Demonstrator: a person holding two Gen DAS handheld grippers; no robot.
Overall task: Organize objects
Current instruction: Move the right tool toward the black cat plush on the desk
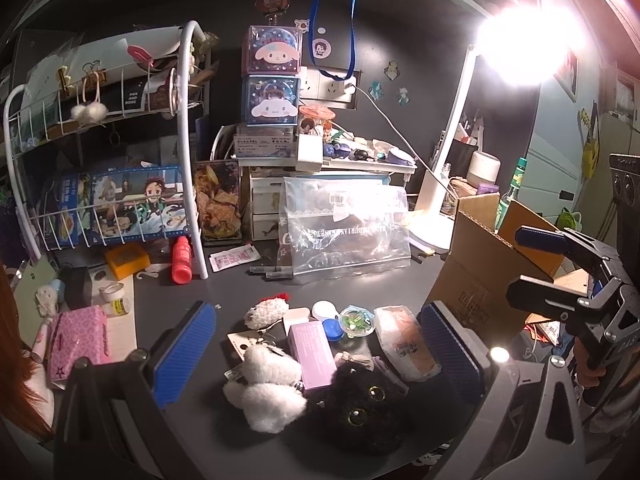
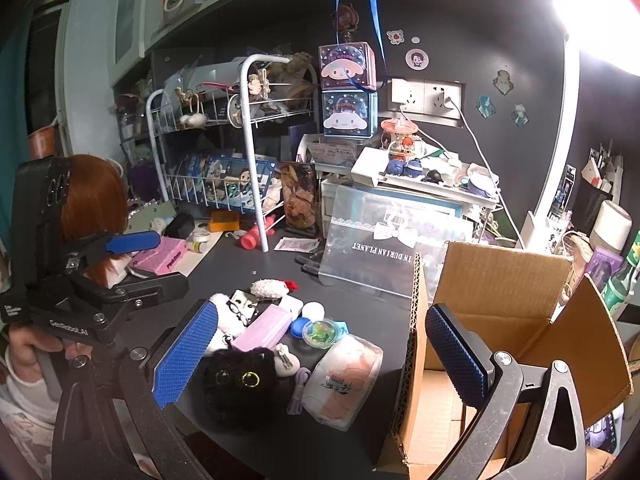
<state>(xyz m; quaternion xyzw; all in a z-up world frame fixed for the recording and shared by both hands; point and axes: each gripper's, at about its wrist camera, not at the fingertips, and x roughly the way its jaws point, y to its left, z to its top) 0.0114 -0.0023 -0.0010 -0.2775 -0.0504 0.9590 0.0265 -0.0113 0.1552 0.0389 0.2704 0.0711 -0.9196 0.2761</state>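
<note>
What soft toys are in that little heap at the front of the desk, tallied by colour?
White: 2, the big fluffy plush and the small red-tufted plush
Black: 1, the cat plush
Total: 3

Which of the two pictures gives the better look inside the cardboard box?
The right wrist view: the cardboard box sits close, flaps open, its inside walls and part of its floor visible. The left wrist view shows the box only from outside, at the picture's edge.
</note>
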